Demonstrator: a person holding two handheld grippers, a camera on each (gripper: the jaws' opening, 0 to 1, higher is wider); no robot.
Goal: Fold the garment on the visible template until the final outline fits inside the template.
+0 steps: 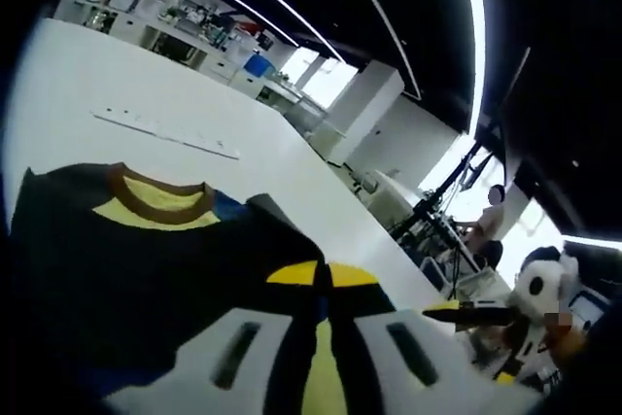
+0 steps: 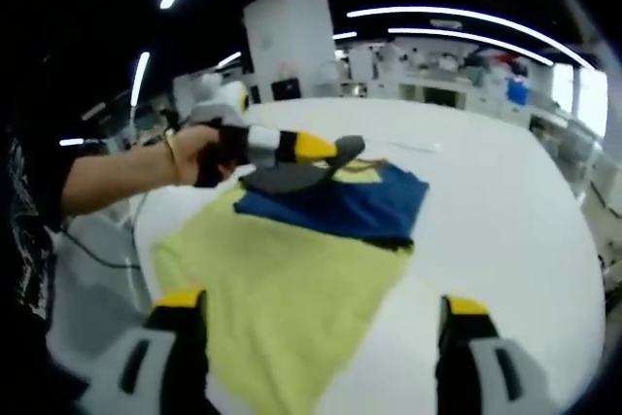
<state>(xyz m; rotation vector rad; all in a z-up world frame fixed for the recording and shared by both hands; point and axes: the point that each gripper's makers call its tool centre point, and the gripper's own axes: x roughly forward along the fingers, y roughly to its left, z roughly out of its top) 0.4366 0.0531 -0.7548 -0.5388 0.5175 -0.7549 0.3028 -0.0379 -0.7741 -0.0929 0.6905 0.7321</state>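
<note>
Your left claw is pinching a fold of the garment, a blue, dark and yellow shirt lying on the white surface over a pale yellow template. Your right claw hangs above the template's near edge, jaws spread wide, holding nothing.
</note>
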